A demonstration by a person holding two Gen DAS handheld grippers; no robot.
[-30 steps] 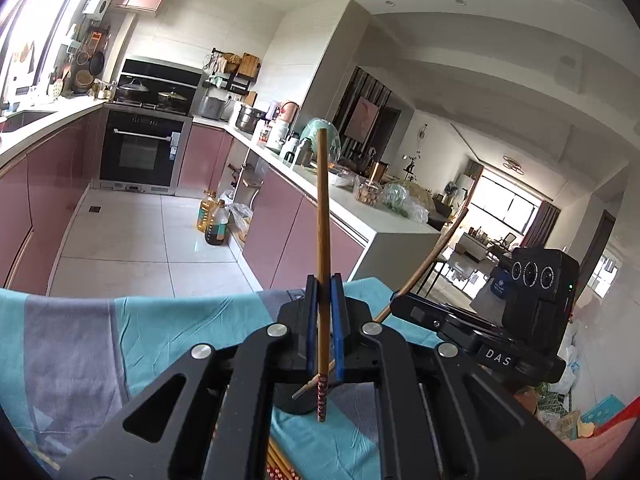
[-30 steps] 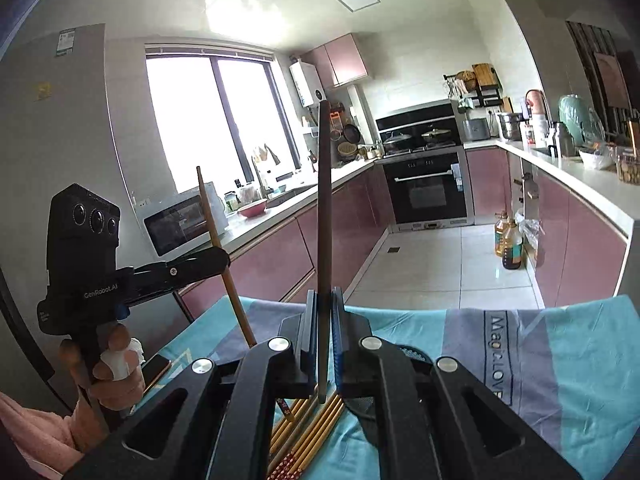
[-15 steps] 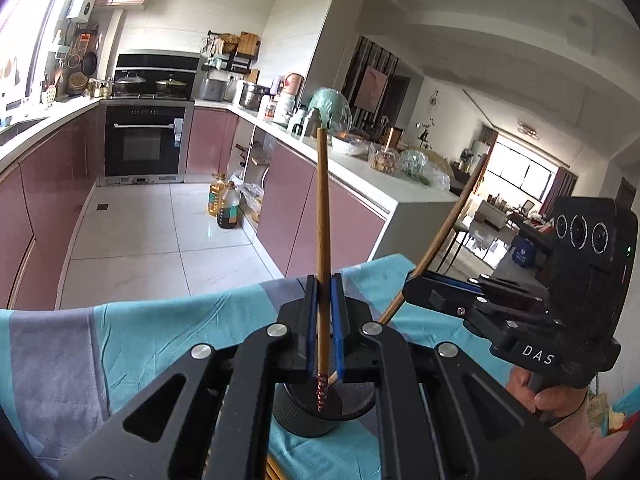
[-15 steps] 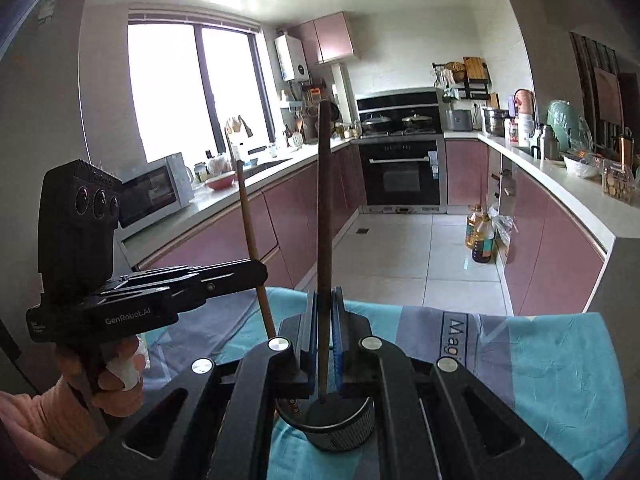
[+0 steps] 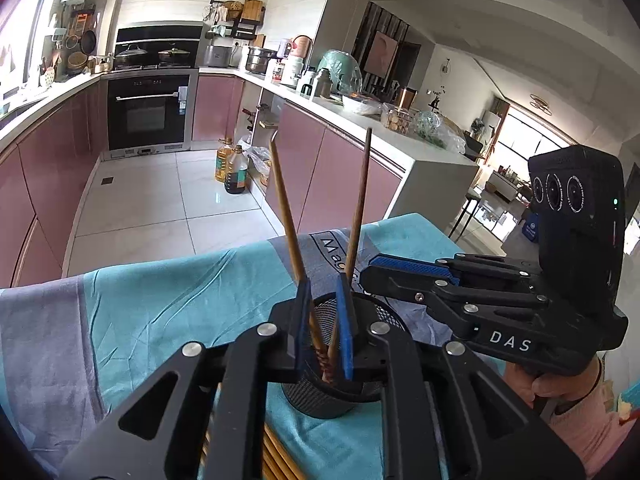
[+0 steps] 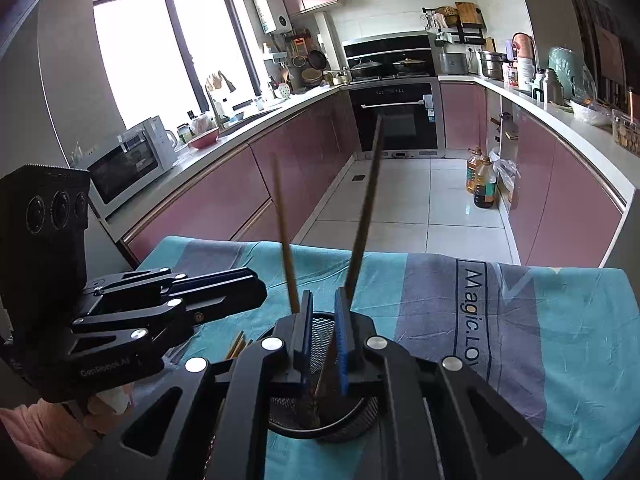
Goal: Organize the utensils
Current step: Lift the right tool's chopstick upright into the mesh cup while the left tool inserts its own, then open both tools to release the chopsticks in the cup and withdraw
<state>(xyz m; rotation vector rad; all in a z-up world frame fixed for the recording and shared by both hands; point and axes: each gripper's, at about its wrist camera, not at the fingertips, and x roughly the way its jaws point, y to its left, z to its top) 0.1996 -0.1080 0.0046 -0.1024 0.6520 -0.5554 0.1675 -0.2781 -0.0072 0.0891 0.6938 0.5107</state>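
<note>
Left gripper [image 5: 323,320]: fingers parted over the black mesh cup [image 5: 320,398], gripping nothing. From the right wrist view it sits at the left, low over the cloth, a hand under it.

Lighter chopstick [image 5: 289,224]: stands in the cup, leaning left, its upper end free in the air. It passes just beside the left gripper's left finger; whether it touches the pad, cannot tell. Its patterned lower end is down inside the cup.

Darker chopstick [image 5: 359,208]: also in the cup, leaning right. The two cross near the bottom and spread apart toward the top.

Right gripper [image 6: 323,320]: fingers likewise apart, hovering above the same cup, closed on nothing. The darker chopstick rises past its right finger.

Mesh cup stands upright on the teal and grey cloth [image 6: 580,320] covering the table.

More chopsticks [image 6: 237,345] lie flat on the cloth just left of the cup, partly hidden by the gripper bodies.
</note>
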